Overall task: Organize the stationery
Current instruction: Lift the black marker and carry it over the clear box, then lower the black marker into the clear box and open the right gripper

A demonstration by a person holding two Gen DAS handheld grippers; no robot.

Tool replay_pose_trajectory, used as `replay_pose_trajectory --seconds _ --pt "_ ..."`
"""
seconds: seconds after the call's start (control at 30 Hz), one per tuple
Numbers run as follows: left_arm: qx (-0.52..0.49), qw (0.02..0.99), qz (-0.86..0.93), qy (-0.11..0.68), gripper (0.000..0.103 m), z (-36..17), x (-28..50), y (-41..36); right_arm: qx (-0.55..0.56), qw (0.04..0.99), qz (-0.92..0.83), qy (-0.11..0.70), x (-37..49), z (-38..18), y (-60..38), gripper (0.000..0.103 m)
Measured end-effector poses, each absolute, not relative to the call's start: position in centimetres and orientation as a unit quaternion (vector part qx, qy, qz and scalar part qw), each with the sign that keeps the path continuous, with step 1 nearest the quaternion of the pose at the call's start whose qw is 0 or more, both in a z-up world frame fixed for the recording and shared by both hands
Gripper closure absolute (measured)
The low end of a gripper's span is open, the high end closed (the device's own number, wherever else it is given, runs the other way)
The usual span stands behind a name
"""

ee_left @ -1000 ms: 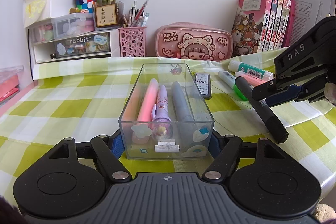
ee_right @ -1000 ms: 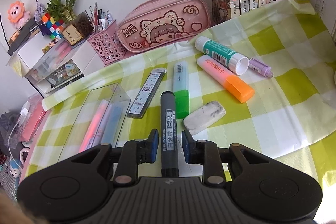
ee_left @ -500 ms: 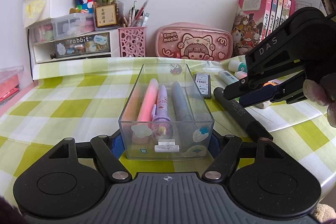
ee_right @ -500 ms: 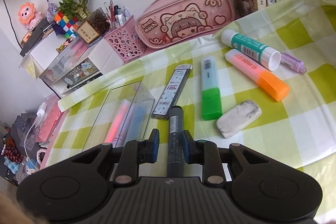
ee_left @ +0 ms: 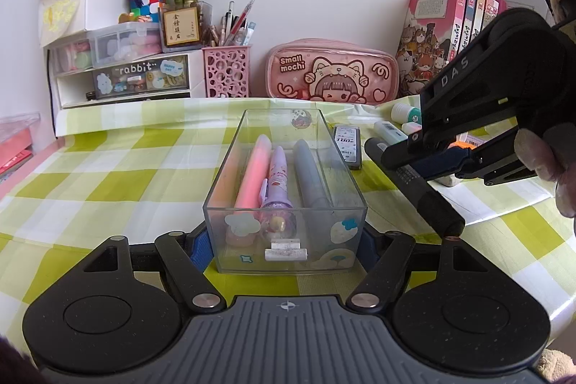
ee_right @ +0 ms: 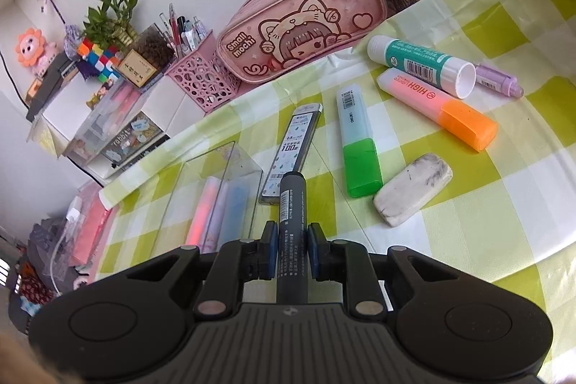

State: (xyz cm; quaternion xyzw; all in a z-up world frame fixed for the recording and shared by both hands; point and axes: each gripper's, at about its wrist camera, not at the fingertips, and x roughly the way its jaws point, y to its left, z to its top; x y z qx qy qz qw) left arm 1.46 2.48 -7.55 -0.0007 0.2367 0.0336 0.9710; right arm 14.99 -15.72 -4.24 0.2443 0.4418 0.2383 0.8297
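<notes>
Surface: green-checked tablecloth (ee_right: 468,204).
Left gripper (ee_left: 286,240): angled downward, clamped on clear box (ee_left: 284,233) ends.
Right gripper (ee_right: 292,249): tilted down, closing on grey marker (ee_right: 292,204), beside box.

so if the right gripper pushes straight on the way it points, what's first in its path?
Probably the lead refill case: the dark marker between the right gripper's closing fingers points at its near end. The clear box sits just left of that line. Depth is uncertain.

The clear box (ee_left: 286,189) (three pens inside) sits left of the lead case (ee_left: 347,146).
</notes>
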Motion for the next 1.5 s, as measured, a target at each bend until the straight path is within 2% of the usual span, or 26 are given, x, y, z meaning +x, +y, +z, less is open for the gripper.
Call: replay_pose_trajectory --seconds 0.23,0.53,1.3,1.4,1.5 --pt "0.000 0.971 0.034 0.237 0.030 -7.5 1.5 2.5 0.305 0.810 0.260 0.429 15.1 -1.9 -14.7 0.061" --pt "0.000 0.971 0.034 0.237 0.030 -7.5 1.5 2.5 0.294 0.813 0.256 0.433 15.7 -1.8 -11.1 0.061" --pt "-0.001 0.971 0.034 0.237 0.030 -7.5 1.5 2.5 0.289 0.817 0.259 0.426 15.6 -1.9 -11.0 0.060" --pt "-0.001 0.971 0.034 0.237 0.030 -7.5 1.5 2.5 0.293 0.823 0.256 0.414 15.5 -1.6 -11.9 0.055" --pt "-0.001 0.971 0.034 0.237 0.030 -7.5 1.5 2.4 0.295 0.831 0.244 0.403 15.6 -1.4 -13.2 0.046"
